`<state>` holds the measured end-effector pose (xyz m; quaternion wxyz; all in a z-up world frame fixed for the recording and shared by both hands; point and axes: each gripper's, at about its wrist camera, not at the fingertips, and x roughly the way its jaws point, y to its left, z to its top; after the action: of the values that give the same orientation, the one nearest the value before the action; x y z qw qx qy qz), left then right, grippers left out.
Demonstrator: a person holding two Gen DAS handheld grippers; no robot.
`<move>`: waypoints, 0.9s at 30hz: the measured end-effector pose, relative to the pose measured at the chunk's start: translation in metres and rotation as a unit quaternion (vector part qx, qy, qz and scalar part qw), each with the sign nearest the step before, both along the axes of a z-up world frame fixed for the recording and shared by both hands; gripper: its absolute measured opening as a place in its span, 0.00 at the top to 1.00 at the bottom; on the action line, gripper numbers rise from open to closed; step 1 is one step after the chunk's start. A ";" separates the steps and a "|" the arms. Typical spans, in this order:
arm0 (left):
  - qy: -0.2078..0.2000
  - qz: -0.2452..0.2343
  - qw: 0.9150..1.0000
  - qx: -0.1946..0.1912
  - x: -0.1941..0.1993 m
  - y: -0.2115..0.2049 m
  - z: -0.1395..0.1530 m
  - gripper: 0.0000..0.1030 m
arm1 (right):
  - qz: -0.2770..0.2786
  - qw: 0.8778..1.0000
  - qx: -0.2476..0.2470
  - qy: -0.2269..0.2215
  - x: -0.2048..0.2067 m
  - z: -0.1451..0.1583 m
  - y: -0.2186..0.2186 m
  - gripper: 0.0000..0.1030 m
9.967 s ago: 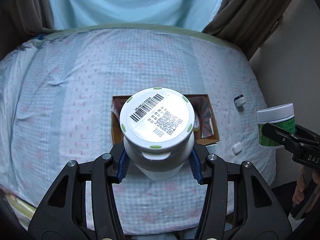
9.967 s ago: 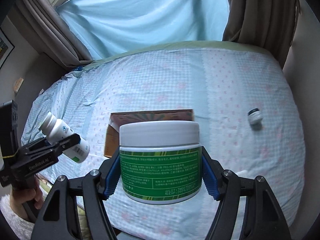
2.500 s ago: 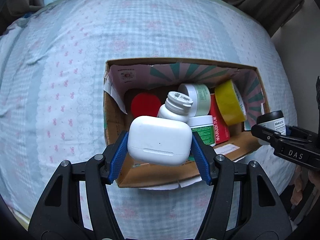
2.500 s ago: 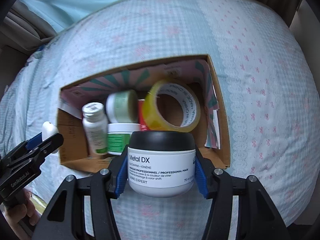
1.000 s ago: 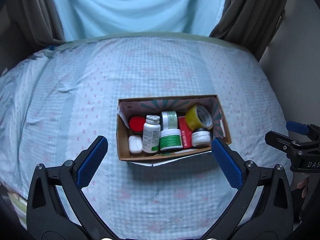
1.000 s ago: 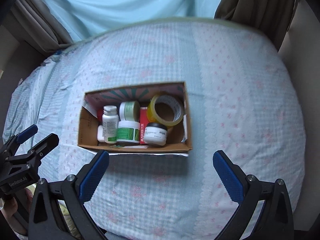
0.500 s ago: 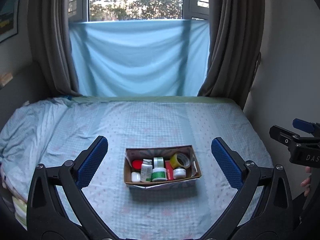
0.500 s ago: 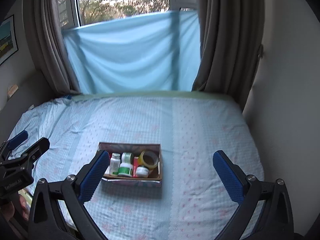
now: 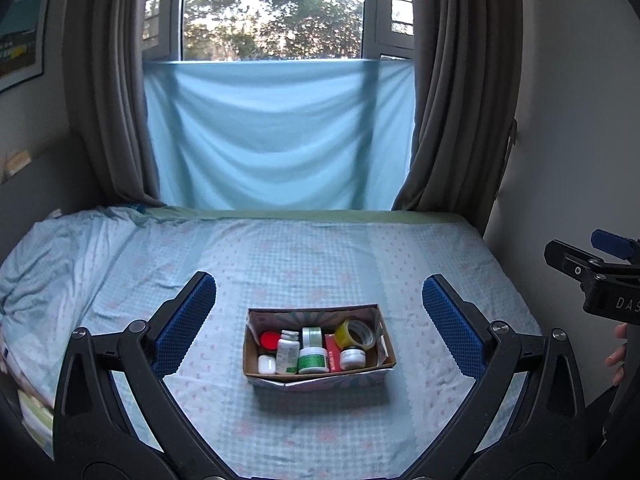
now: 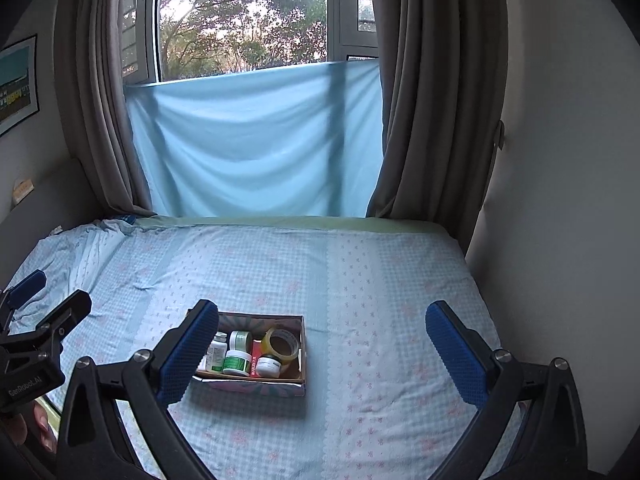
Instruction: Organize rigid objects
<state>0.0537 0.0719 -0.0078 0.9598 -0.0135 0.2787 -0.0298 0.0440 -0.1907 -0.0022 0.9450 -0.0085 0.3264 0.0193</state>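
Cardboard box (image 9: pixel 318 374), filled, on bed (image 9: pixel 320 256); left gripper (image 9: pixel 319 322) and right gripper (image 10: pixel 322 346) spread empty, best kept clear of it.

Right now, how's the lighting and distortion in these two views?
Left wrist view: window bright, sky blown out; cardboard box casts a soft shadow toward the camera. Right wrist view: fisheye bows the curtains; corners vignetted black.

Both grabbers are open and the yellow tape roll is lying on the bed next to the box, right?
Not quite. Both the left gripper and right gripper are open, but the yellow tape roll sits inside the cardboard box, as the left wrist view shows.
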 end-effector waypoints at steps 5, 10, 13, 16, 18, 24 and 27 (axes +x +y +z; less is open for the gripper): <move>-0.004 0.003 1.000 0.000 0.001 0.001 0.002 0.00 | -0.002 1.000 0.003 -0.005 0.002 0.000 -0.003 0.00; -0.010 0.005 1.000 0.002 0.001 0.000 0.005 0.00 | -0.003 1.000 0.006 -0.006 0.003 -0.001 -0.005 0.00; -0.011 0.007 1.000 0.002 0.001 0.001 0.005 0.00 | -0.003 1.000 0.007 -0.007 0.003 -0.002 -0.006 0.00; -0.011 0.008 1.000 -0.001 0.001 0.002 0.005 0.00 | -0.002 1.000 0.009 -0.007 0.003 -0.001 -0.008 0.00; -0.012 0.010 1.000 -0.003 0.001 0.002 0.006 0.00 | -0.002 1.000 0.009 -0.007 0.003 -0.001 -0.008 0.00; -0.013 0.009 1.000 -0.006 0.000 0.003 0.006 0.00 | 0.000 1.000 0.009 -0.006 0.003 0.000 -0.008 0.00; -0.011 0.008 1.000 -0.014 0.000 0.004 0.007 0.00 | -0.001 1.000 0.009 -0.005 0.003 0.000 -0.008 0.00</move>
<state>0.0540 0.0756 -0.0009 0.9627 -0.0285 0.2678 -0.0257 0.0475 -0.1982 -0.0027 0.9468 0.0006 0.3211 0.0214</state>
